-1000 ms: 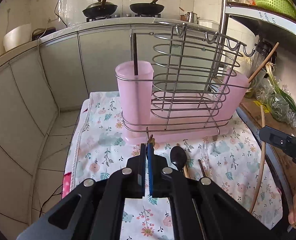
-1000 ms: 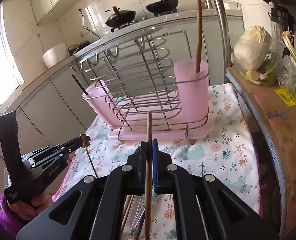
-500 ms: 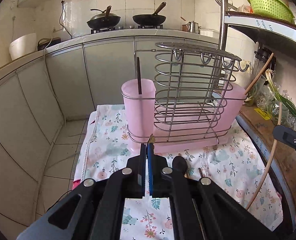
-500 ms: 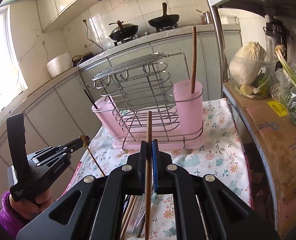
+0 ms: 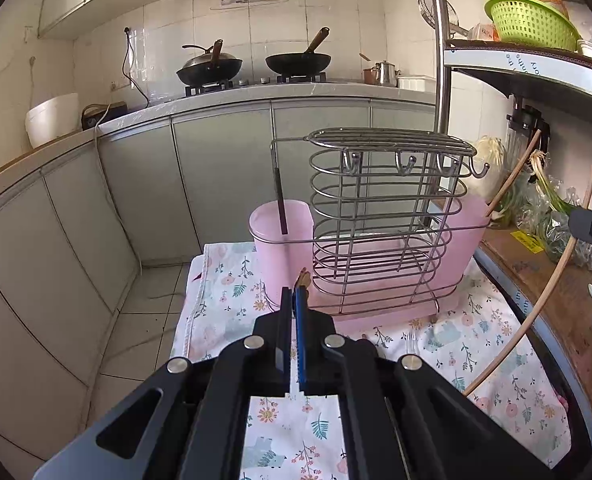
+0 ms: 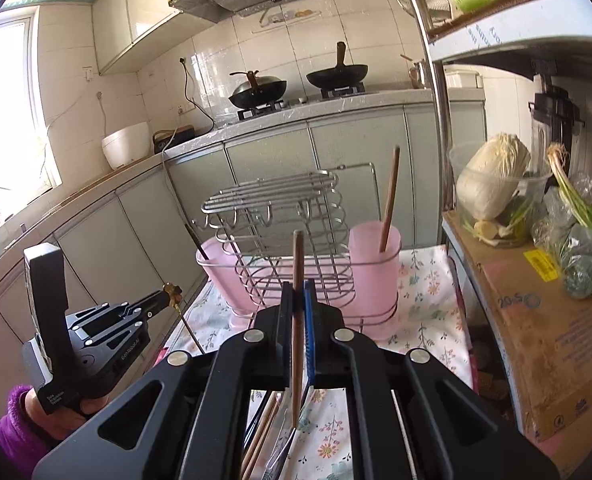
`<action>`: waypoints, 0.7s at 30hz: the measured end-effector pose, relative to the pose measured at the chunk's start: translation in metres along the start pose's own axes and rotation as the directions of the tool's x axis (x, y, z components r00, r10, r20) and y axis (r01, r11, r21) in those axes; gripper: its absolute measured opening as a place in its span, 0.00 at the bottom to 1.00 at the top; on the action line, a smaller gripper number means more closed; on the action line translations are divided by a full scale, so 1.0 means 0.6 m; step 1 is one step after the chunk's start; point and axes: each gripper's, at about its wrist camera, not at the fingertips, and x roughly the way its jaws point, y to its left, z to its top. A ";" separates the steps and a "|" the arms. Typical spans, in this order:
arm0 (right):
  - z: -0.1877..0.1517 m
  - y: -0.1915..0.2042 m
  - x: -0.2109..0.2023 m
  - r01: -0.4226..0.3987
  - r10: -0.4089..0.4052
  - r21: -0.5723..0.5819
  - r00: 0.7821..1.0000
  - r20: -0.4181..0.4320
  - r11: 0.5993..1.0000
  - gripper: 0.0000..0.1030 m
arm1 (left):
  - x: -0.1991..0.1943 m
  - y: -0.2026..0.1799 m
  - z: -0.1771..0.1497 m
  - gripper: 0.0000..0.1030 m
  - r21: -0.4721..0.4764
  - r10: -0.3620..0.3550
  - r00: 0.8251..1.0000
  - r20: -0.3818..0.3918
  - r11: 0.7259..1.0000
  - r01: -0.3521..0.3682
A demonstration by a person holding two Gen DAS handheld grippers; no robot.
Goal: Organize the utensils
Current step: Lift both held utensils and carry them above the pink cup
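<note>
We count two tongs, the left tongs (image 6: 164,298) and the right tongs (image 6: 299,292), each pinching one utensil. Two pink cups (image 5: 282,232) sit in one wire rack (image 5: 387,216), each with one stick inside. Two woks (image 5: 210,66) stand on the stove, and one green basket (image 5: 529,20) rests on the shelf.

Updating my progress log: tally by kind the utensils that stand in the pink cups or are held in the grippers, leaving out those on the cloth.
Wooden chopsticks: 2, the cup chopstick and the held chopstick
Dark stick: 1
Gold-topped pick: 1
Total: 4
</note>
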 end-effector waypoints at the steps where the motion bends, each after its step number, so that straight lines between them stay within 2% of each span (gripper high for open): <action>1: 0.006 0.001 -0.002 0.000 0.000 -0.004 1.000 0.006 1.000 0.06 | -0.001 0.001 0.002 0.01 0.000 0.001 1.000 0.002 1.000 -0.001; 6: 0.039 -0.001 -0.016 0.006 -0.005 -0.018 0.999 0.033 1.000 0.06 | -0.007 0.012 0.018 0.01 -0.009 -0.009 1.000 0.021 1.000 0.009; 11: 0.083 -0.011 -0.038 0.017 -0.016 -0.017 0.997 0.073 1.000 0.06 | -0.025 0.037 0.057 0.01 -0.043 -0.033 0.998 0.061 0.998 0.036; 21: 0.206 -0.018 -0.071 0.076 -0.062 -0.074 0.982 0.180 0.994 0.06 | -0.058 0.076 0.131 0.01 -0.077 -0.080 0.989 0.121 0.993 0.090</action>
